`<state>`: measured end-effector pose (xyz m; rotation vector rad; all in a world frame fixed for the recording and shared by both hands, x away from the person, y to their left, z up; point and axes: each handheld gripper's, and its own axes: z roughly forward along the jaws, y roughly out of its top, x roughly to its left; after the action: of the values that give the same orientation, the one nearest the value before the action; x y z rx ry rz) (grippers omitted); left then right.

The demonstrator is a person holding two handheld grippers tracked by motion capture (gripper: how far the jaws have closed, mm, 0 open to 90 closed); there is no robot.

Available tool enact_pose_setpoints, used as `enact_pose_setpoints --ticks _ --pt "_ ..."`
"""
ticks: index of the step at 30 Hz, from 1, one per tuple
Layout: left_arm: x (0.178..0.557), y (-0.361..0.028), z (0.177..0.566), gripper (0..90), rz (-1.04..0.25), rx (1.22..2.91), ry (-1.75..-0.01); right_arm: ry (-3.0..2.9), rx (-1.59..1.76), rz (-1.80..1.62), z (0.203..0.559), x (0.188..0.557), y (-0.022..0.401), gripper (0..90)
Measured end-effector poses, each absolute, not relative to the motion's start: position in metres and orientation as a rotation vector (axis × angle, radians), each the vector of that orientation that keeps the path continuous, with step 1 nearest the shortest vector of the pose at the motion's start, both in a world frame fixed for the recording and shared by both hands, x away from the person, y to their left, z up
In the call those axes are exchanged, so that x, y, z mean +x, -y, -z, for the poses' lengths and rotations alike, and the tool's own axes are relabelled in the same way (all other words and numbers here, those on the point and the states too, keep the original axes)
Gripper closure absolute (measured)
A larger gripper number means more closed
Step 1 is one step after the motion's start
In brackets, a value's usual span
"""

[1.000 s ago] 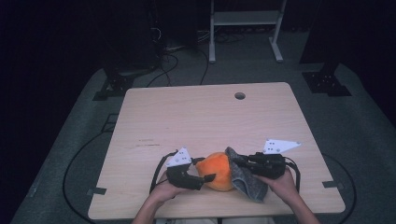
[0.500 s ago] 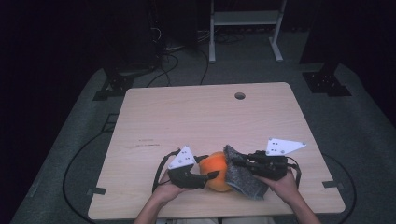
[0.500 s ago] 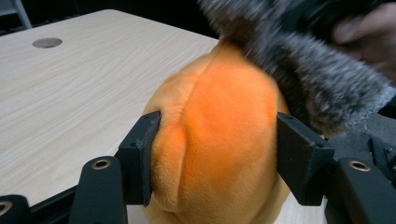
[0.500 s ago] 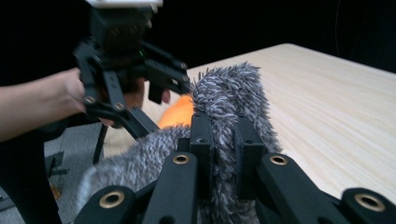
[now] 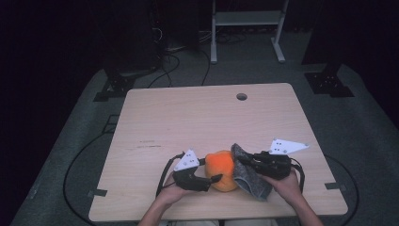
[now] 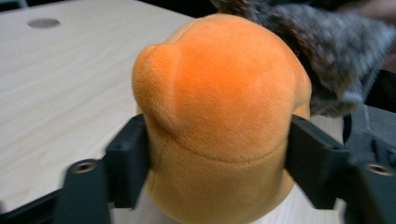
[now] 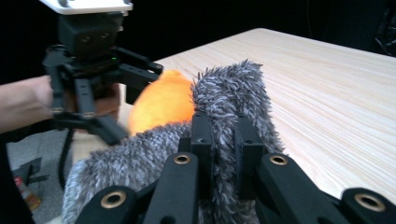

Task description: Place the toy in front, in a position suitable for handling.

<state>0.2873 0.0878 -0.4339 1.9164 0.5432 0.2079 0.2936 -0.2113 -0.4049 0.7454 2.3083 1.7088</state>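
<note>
My left gripper grips the round orange plush ball; beside the ball, my right gripper pinches the grey furry cloth.

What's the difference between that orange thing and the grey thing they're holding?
The orange plush is smooth, short-piled and rounded like a stuffed ball; the grey fabric is shaggy, long-piled and hangs limp like a cloth. The plush sits between the left hand-held gripper and its wide-set jaws, which have just been opening; the fabric is pinched in the shut right hand-held gripper. Both are soft, touch each other and sit near the table edge.
</note>
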Motion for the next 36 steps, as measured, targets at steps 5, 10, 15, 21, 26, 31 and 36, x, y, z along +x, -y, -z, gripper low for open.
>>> enact_pose_setpoints --ticks 5,10,15,21,26,31,36 --pt "0.284 -0.089 0.419 35.8 -0.219 1.897 -0.554 -2.348 0.649 -1.805 0.397 0.286 0.203 81.1" --pt "0.285 -0.095 0.422 35.9 -0.237 1.917 -0.561 -2.363 0.626 -1.782 0.400 0.285 0.195 80.9" --pt "0.289 -0.099 0.426 32.0 -0.201 1.894 -0.583 -2.327 0.812 -1.742 0.419 0.303 0.213 80.8" --pt "0.288 -0.093 0.432 28.8 -0.205 1.888 -0.570 -2.352 0.737 -1.727 0.413 0.295 0.205 81.0" --pt "0.285 -0.086 0.432 30.9 -0.247 1.900 -0.561 -2.388 0.552 -1.733 0.401 0.279 0.184 80.8" --pt "0.285 -0.092 0.434 32.2 -0.235 1.898 -0.552 -2.328 0.679 -1.650 0.408 0.291 0.203 80.5" --pt "0.282 -0.087 0.433 32.6 -0.259 1.916 -0.529 -2.337 0.718 -1.654 0.414 0.294 0.210 80.7"
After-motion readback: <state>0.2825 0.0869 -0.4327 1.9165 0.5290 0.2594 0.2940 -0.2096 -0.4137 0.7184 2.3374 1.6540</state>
